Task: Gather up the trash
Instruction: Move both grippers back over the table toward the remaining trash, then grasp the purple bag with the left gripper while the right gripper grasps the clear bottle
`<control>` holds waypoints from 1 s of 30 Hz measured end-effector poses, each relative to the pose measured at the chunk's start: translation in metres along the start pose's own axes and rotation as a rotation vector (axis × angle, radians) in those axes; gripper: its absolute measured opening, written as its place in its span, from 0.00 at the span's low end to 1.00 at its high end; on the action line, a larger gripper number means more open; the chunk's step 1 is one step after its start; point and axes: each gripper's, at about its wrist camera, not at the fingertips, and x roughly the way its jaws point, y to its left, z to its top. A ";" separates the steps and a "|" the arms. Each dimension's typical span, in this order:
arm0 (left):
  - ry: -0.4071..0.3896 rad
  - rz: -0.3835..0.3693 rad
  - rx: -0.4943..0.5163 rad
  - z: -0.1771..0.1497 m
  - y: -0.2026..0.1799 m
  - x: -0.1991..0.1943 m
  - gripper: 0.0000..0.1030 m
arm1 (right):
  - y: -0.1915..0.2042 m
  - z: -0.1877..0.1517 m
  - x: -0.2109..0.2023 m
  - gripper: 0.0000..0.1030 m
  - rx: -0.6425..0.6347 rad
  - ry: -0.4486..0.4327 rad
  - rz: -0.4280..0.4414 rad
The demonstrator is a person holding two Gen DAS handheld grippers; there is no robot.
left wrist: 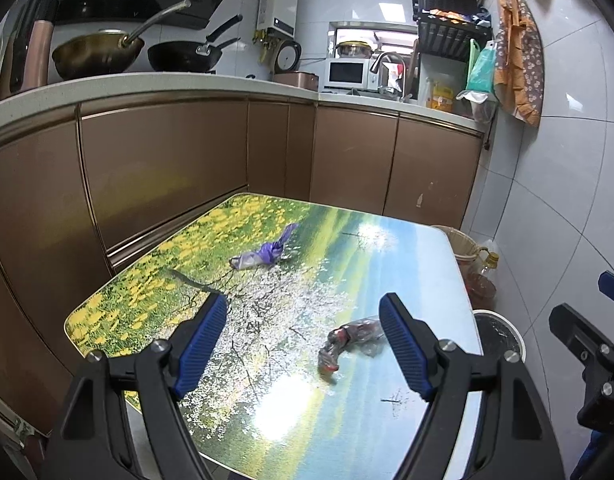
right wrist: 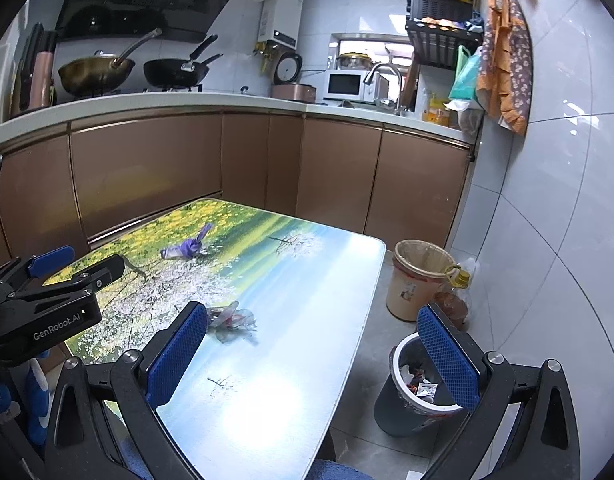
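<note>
Left wrist view: left hand-held gripper [left wrist: 305, 344] spread wide, nothing between the blue pads, hanging just above the near end of the bench [left wrist: 427, 248]. Right in front of it, nearly touching the right pad from this angle, the crumpled clear wrapper with red bits [left wrist: 349, 342], flat on the bench top. Further out toward the far left corner, well apart from the first one, a twisted purple wrapper [left wrist: 265, 254]. Right wrist view, same story: right hand-held gripper [right wrist: 313, 354] also released and carrying nothing, held off the bench's right edge, roughly over the dark bin [right wrist: 407, 400] down on the floor. Can make out some scraps already inside that bin, so probably a few pieces dealt with, though no way to tell from here who put them there. Beyond it, a beige bin [right wrist: 415, 284] with a liner, closer to the wall, next to an oil bottle [right wrist: 461, 280]. So progress-wise: looks like early-to-middle at best. Two pieces of trash sitting on the bench, neither grabbed, neither hand holding anything. Left to do, by the look of it: pinch the clear wrapper (closest, easiest reach), drop it in the dark bin, then reach across for the purple one. Both thin and crinkly, so likely need a low, flat pinch to catch them.
</note>
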 end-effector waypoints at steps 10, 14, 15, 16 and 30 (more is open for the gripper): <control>0.061 -0.019 -0.050 -0.018 0.035 0.031 0.75 | 0.033 0.000 0.029 1.00 -0.049 0.077 0.031; 0.086 -0.027 -0.051 -0.022 0.056 0.047 0.75 | 0.044 -0.004 0.058 1.00 0.008 0.184 0.172; 0.094 -0.031 -0.048 -0.021 0.062 0.051 0.75 | 0.047 -0.007 0.067 1.00 0.027 0.221 0.214; 0.102 -0.035 -0.045 -0.021 0.067 0.056 0.75 | 0.050 -0.008 0.075 0.99 0.041 0.248 0.242; 0.211 -0.147 0.182 0.046 0.075 0.204 0.75 | 0.100 -0.033 0.183 0.91 0.134 0.491 0.426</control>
